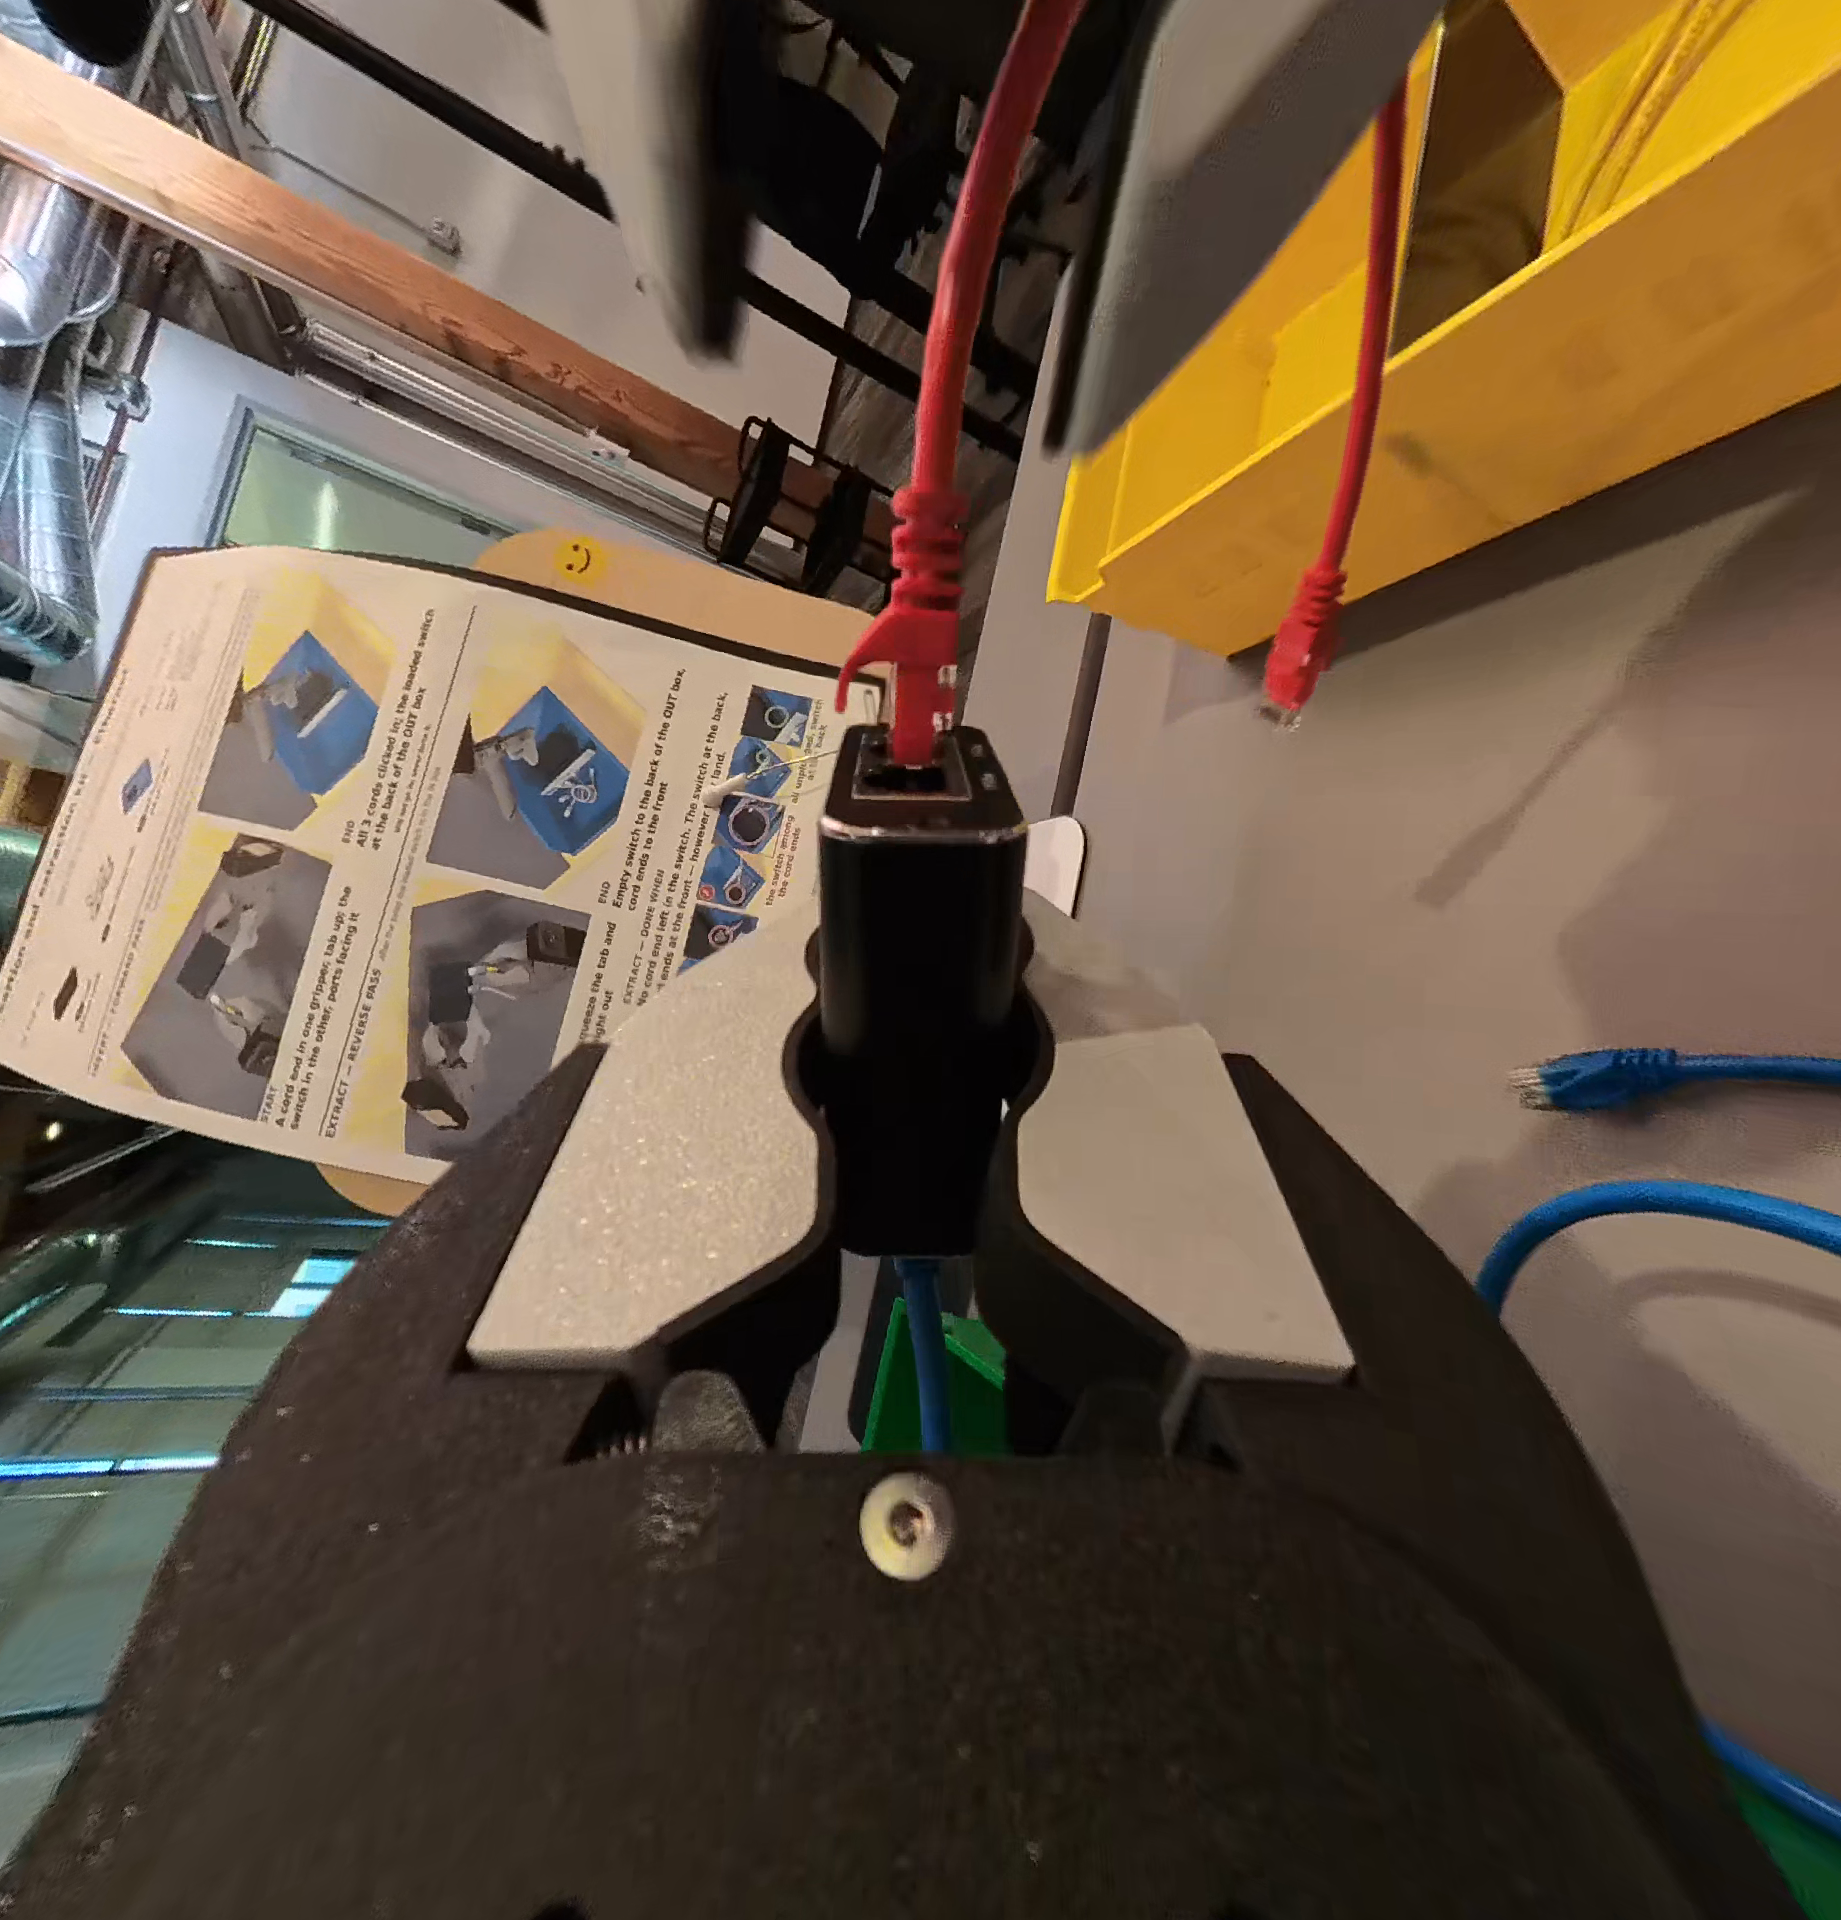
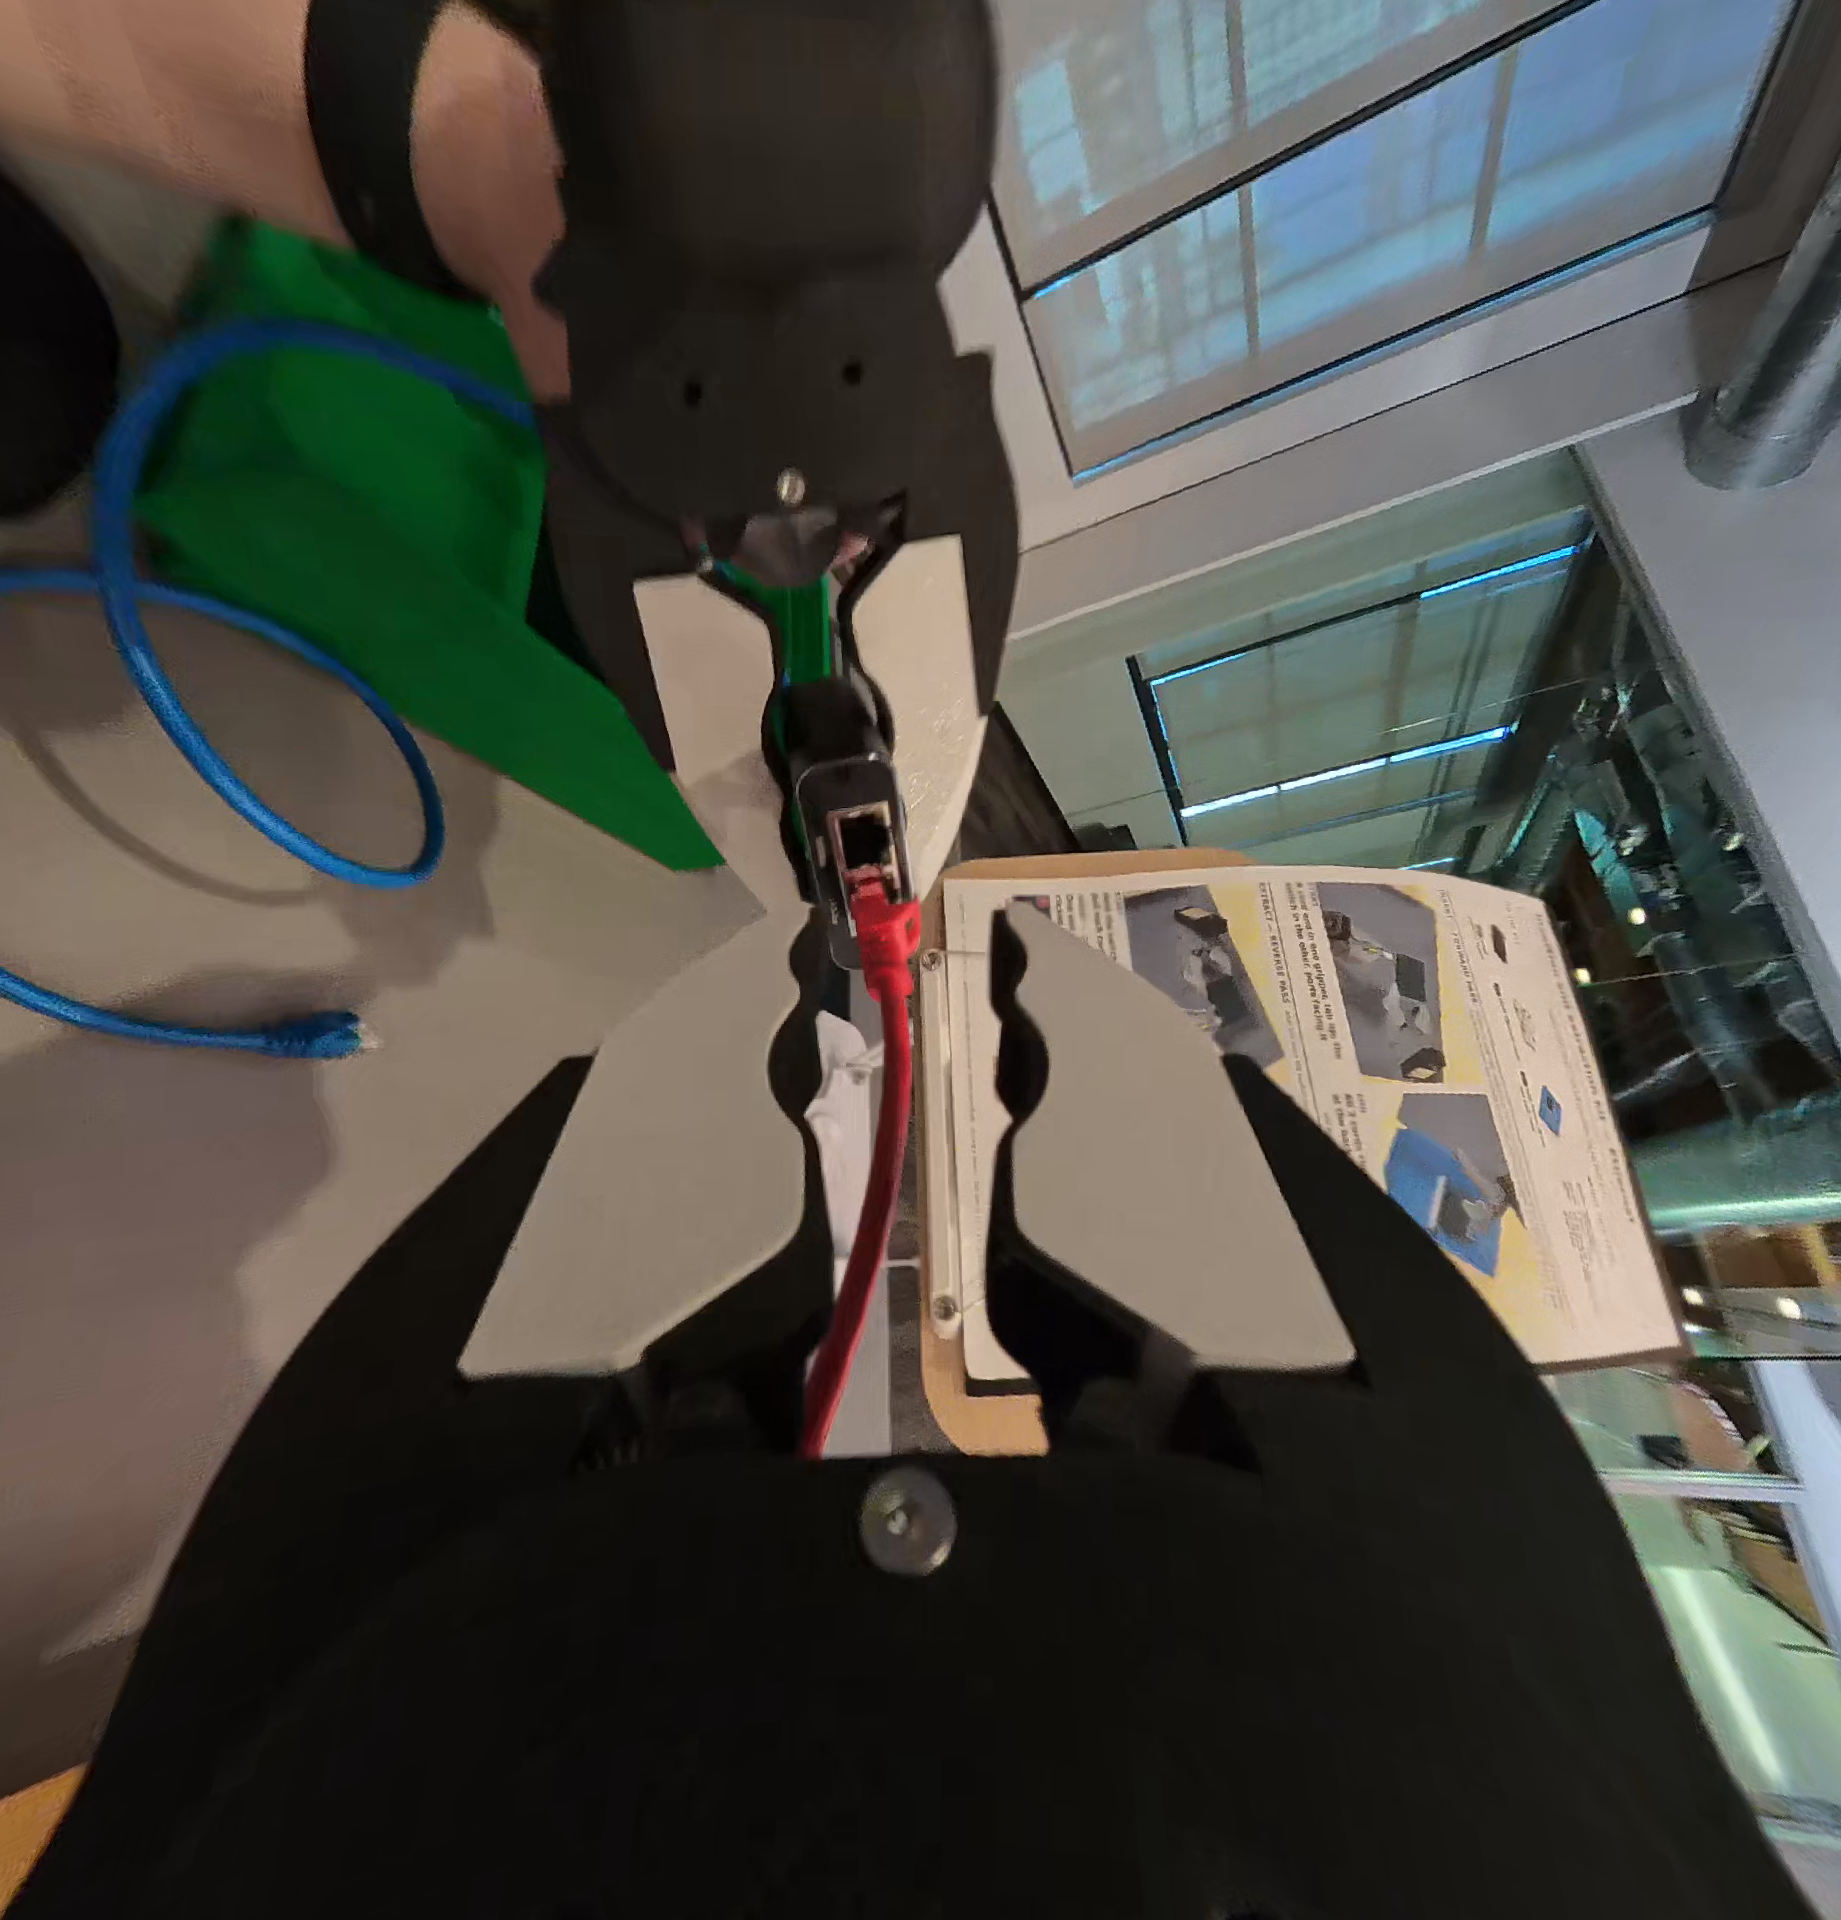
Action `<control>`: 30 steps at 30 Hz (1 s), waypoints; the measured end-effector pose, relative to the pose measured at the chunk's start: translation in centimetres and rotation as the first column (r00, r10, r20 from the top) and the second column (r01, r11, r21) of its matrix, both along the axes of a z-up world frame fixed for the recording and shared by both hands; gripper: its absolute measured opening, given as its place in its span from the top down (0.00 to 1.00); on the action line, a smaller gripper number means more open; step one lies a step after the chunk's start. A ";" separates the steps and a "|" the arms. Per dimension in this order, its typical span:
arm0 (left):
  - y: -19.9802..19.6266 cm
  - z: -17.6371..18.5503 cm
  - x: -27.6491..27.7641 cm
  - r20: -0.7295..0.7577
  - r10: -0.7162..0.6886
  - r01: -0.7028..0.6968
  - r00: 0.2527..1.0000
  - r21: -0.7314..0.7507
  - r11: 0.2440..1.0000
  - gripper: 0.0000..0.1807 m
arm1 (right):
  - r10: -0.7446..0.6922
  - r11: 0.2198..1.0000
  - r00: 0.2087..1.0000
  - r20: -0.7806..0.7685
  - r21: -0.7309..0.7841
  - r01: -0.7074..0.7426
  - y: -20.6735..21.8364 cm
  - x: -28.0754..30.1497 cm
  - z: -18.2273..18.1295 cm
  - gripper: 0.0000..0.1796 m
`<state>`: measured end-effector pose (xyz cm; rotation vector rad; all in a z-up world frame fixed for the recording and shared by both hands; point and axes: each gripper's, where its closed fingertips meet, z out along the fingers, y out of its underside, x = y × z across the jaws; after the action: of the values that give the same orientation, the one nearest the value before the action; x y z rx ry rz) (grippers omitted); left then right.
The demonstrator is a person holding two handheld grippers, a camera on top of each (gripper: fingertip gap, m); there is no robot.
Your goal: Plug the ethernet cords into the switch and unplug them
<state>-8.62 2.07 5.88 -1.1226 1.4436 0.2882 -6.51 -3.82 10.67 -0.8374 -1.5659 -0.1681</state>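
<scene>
My left gripper [image 1: 921,935] is shut on the black switch [image 1: 921,1039], ports facing away from me. A red cord's plug [image 1: 921,665] sits in one port; the port beside it is empty. The cord's other plug [image 1: 1300,655] hangs free. In the right wrist view my right gripper [image 2: 895,935] is open; the red cord [image 2: 874,1195] runs loose between its fingers [image 2: 667,1164] to the plug [image 2: 883,930] in the switch [image 2: 848,821]. The left gripper [image 2: 843,748] faces it. The right gripper [image 1: 895,374] shows blurred at the top of the left wrist view.
A blue cord [image 2: 272,675] lies looped on the grey table, its plug [image 2: 318,1034] free; it also shows in the left wrist view [image 1: 1591,1081]. A green bin [image 2: 376,571] and a yellow bin [image 1: 1415,436] stand nearby. An instruction sheet [image 1: 376,852] stands behind. Some 8 centimeters of space lies between my two pairs of fingers.
</scene>
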 end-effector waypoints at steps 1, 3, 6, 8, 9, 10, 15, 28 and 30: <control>0.0 -0.1 0.1 -0.010 -0.007 0.007 1.000 0.006 1.000 0.86 | -0.012 1.000 1.000 0.016 0.029 0.012 0.7 -0.1 -0.6 0.85; 0.0 -0.4 0.2 -0.031 -0.002 0.003 1.000 0.022 1.000 0.86 | -0.046 0.999 0.998 0.040 0.031 0.045 2.0 0.0 -1.3 0.85; 0.0 -0.5 0.2 -0.051 0.003 -0.002 0.999 0.029 1.000 0.86 | -0.034 0.999 0.997 0.065 0.026 0.032 2.3 -0.1 -2.3 0.88; -0.2 -0.6 0.4 -0.058 -0.003 0.005 0.998 0.032 0.999 0.86 | -0.032 0.999 0.996 0.079 0.037 0.029 2.4 -0.3 -2.7 0.88; -0.3 -0.6 0.5 -0.060 -0.007 0.009 0.998 0.031 0.999 0.86 | -0.032 0.999 0.996 0.079 0.038 0.029 2.4 -0.4 -2.9 0.88; -0.4 -0.6 0.5 -0.064 -0.008 0.009 0.998 0.030 1.000 0.86 | -0.023 0.999 0.997 0.074 0.042 0.020 2.3 -0.6 -2.9 0.89; -0.7 -0.6 0.6 -0.063 -0.014 0.015 0.998 0.024 1.000 0.86 | -0.014 0.996 0.999 0.049 0.087 0.010 2.0 -0.9 -2.6 0.91; -1.1 0.6 1.0 0.002 -0.022 0.022 1.000 0.078 0.997 0.85 | -0.021 0.997 1.000 0.016 0.071 0.020 1.2 -0.8 -1.9 0.92; -0.7 0.2 1.1 -0.027 0.005 -0.002 1.000 0.095 0.996 0.85 | -0.040 0.998 0.998 0.050 0.057 0.037 1.4 -0.6 -2.5 0.92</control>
<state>-7.55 1.33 6.10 -1.0482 1.4376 0.3722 -7.09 -2.43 8.19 -0.8252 -1.5861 -0.2625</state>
